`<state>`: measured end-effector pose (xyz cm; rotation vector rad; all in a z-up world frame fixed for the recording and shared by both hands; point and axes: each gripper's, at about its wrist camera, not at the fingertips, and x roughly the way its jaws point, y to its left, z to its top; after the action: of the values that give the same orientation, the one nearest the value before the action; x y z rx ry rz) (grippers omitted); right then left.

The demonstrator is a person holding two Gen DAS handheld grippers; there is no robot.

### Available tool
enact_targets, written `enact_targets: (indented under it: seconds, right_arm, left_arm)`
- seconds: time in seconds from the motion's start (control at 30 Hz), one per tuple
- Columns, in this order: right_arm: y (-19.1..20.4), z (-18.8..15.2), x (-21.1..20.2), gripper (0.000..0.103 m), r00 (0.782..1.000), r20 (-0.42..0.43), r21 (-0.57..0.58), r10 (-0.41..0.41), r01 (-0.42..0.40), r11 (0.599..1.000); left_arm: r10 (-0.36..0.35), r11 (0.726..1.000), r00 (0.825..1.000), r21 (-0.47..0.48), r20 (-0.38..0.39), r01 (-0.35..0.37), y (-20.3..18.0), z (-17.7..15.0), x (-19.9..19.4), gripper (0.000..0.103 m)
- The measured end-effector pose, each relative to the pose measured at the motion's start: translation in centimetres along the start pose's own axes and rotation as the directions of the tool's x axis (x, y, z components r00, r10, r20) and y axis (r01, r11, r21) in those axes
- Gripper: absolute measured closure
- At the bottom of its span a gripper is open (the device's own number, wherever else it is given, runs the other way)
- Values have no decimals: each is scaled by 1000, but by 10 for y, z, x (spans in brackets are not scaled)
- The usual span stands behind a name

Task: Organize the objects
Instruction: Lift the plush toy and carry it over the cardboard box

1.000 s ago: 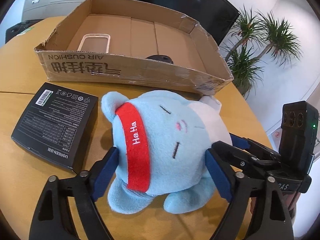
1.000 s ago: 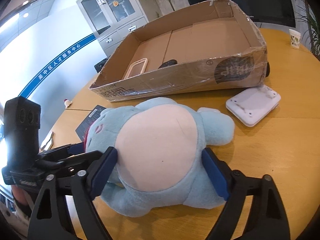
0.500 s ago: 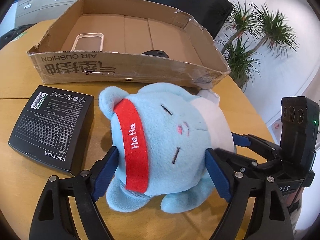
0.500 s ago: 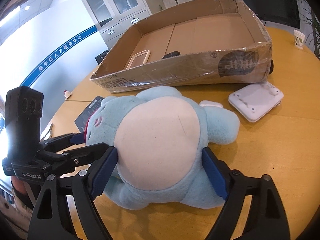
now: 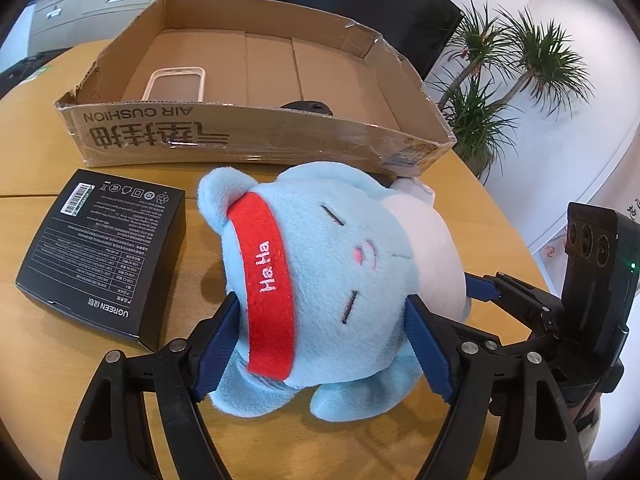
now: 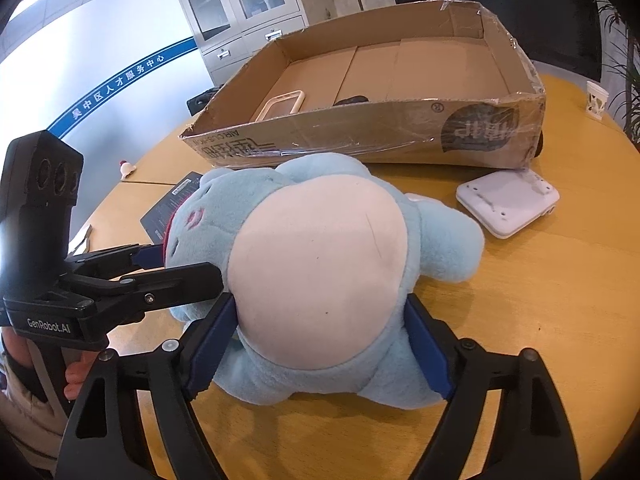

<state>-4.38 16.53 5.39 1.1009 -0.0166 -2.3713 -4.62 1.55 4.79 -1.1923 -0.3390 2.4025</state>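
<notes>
Two hand-held grippers are closing on one blue plush toy (image 5: pixel 320 280) lying on its back on the table (image 5: pixel 80 360), before the cardboard box (image 5: pixel 256 140). Its long axis runs left to right, head left by the black box (image 5: pixel 104 256). Left hand-held gripper (image 5: pixel 320 344) pinches the head, right hand-held gripper (image 6: pixel 320 344) the pale belly.

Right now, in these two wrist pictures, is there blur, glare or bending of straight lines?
Left wrist view: sharp, no motion blur; the cardboard box walls bow from fisheye, corners are dark. Right wrist view: also sharp; glare shines on the tape of the box front, and the wooden table edge curves strongly.
</notes>
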Motion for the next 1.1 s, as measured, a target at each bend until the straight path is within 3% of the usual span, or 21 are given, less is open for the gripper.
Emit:
enact_targets:
  seconds: [1.1]
  right_arm:
    - [18, 20, -42, 28, 994, 99, -31, -54, 57, 998]
  left_arm:
    - [-36, 998, 996, 55, 83, 32, -21, 20, -46, 25]
